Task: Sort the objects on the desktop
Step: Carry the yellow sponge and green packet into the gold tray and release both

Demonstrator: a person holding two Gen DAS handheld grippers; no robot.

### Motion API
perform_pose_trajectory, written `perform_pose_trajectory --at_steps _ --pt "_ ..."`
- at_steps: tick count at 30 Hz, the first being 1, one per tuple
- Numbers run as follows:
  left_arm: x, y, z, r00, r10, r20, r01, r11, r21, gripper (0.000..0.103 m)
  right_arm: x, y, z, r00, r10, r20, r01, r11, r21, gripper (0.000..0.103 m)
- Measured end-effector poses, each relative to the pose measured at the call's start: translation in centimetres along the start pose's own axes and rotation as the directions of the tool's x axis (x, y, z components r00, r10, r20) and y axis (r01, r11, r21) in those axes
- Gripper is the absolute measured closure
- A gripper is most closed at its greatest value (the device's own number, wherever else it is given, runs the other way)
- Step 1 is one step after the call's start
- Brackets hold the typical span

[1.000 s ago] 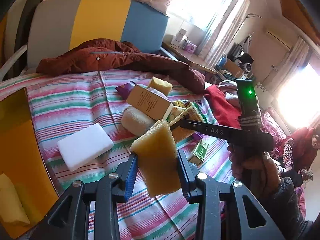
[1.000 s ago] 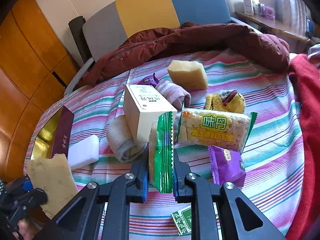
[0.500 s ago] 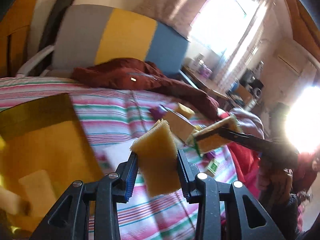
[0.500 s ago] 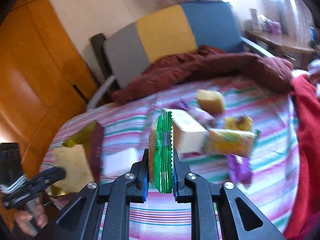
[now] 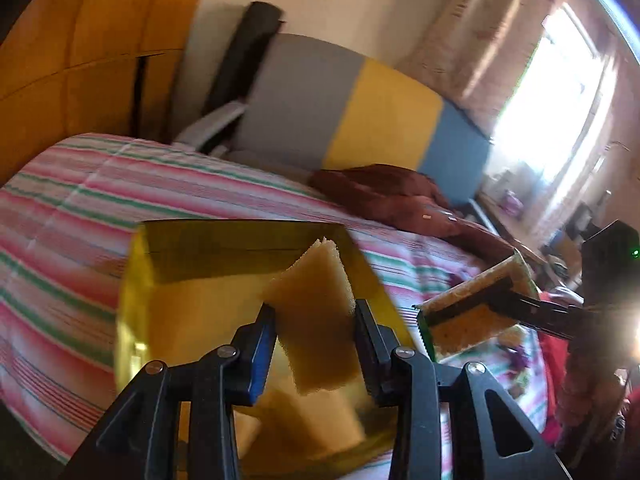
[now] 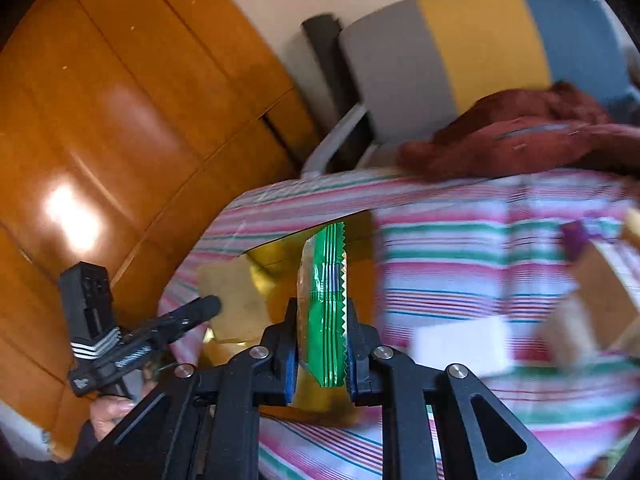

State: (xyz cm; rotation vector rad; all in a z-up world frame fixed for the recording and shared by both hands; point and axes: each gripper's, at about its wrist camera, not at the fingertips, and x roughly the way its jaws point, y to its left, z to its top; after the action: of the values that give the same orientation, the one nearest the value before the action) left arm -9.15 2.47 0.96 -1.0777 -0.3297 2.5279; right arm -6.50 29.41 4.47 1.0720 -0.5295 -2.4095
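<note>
Now left gripper (image 5: 316, 336) pinches sponge (image 5: 316, 320) over gold box (image 5: 192, 304); right gripper (image 6: 322, 344) clamps green packet (image 6: 325, 304) near box rim.

Left gripper (image 5: 316, 344) in my left hand (image 6: 110, 414), pointing downward, jaws clamped on sponge (image 5: 316, 312). Right gripper (image 6: 322, 344) angled downward, jaws pinched tight on green packet (image 6: 326, 300).

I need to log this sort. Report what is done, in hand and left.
Done: at least one sponge piece lies in the gold box.
In hand: the left gripper grips a yellow sponge over the box; the right gripper grips a green snack packet.
Left: a white block and blurred items lie on the striped cover.
</note>
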Motion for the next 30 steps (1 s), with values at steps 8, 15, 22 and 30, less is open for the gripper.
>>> perform_pose_trajectory --at_steps 8,15,22,30 --pt "1.7 5.6 -0.6 0.995 0.092 -0.031 -0.095 0.989 -0.109 0.064 9.1 3.3 0.8 0.988 0.087 -0.129 -0.081 0.995 0.053 0.085" --pt "1.0 6.8 -1.8 0.992 0.122 -0.042 -0.126 0.982 -0.139 0.049 14.7 4.0 -0.2 0.963 0.158 -0.22 -0.127 0.981 0.15 0.08" --pt "-0.6 7.4 -2.6 0.991 0.136 -0.013 -0.136 0.976 -0.17 0.049 14.7 4.0 -1.3 0.966 0.09 -0.242 -0.063 0.991 0.116 0.045" --pt "-2.4 6.2 -4.1 0.987 0.161 0.004 -0.159 0.978 -0.135 0.049 11.0 4.6 -2.0 0.985 -0.054 -0.161 0.055 0.998 0.0 0.022"
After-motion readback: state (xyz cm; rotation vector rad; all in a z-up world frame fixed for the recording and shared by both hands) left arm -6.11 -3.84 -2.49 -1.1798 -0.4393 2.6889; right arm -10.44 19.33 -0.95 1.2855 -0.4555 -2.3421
